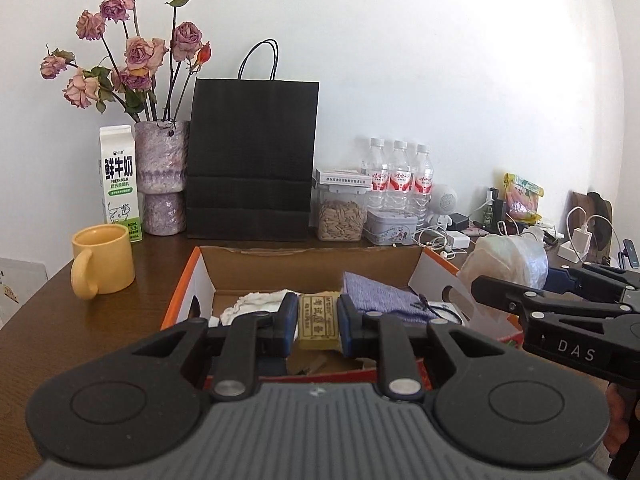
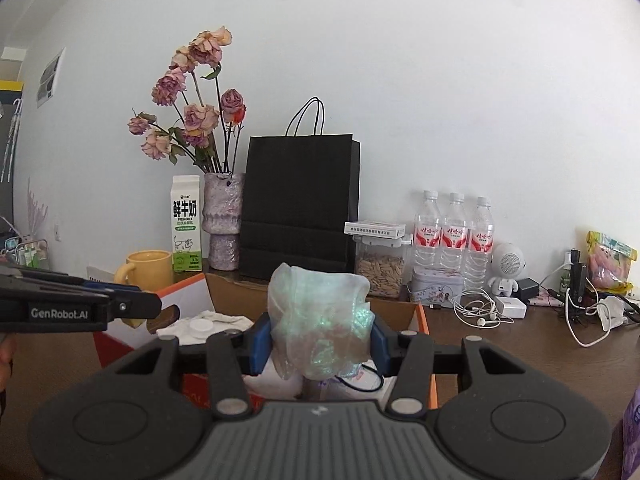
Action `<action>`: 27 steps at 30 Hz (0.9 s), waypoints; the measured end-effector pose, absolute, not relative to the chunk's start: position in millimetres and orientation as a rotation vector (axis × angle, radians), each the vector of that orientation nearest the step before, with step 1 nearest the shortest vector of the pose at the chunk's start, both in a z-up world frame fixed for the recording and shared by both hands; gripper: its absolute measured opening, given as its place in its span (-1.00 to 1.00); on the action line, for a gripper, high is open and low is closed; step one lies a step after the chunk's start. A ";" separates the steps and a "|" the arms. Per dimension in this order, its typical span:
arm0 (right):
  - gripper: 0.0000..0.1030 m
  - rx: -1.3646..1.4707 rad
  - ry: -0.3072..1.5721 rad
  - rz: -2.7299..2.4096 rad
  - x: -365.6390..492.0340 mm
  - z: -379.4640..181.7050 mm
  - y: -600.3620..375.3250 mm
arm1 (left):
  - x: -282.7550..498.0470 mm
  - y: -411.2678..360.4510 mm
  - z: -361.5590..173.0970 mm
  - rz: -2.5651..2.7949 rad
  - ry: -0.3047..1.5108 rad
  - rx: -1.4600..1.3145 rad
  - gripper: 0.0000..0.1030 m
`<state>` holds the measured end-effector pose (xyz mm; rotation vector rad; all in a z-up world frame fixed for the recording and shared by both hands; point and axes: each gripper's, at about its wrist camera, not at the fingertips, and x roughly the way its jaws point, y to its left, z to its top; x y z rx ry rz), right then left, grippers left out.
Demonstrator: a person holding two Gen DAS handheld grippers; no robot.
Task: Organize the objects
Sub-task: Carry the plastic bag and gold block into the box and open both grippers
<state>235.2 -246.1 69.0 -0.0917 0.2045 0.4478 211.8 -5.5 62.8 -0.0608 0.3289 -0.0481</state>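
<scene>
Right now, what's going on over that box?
A person is sorting things at a cardboard box on a cluttered wooden table, a handheld gripper in each hand. The left gripper is clamped on a small yellowish printed packet above the box. The right gripper grips a crumpled iridescent plastic bag. A white cloth and a purple knitted piece lie in the box.
</scene>
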 end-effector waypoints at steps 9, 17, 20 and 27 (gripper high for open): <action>-0.08 -0.068 0.232 0.467 292.6 76.2 -224.1 | 256.6 1.5 67.7 -0.018 0.321 -0.057 -0.58; -0.08 -0.067 0.267 0.469 334.2 71.1 -212.2 | 299.1 3.8 61.7 -0.006 0.334 -0.054 -0.58; -0.08 -0.077 0.282 0.475 345.3 66.0 -211.0 | 314.2 7.6 57.8 -0.008 0.356 -0.064 -0.58; -0.01 -0.077 0.306 0.472 351.9 59.0 -213.7 | 324.5 11.3 48.0 -0.022 0.374 -0.067 -0.55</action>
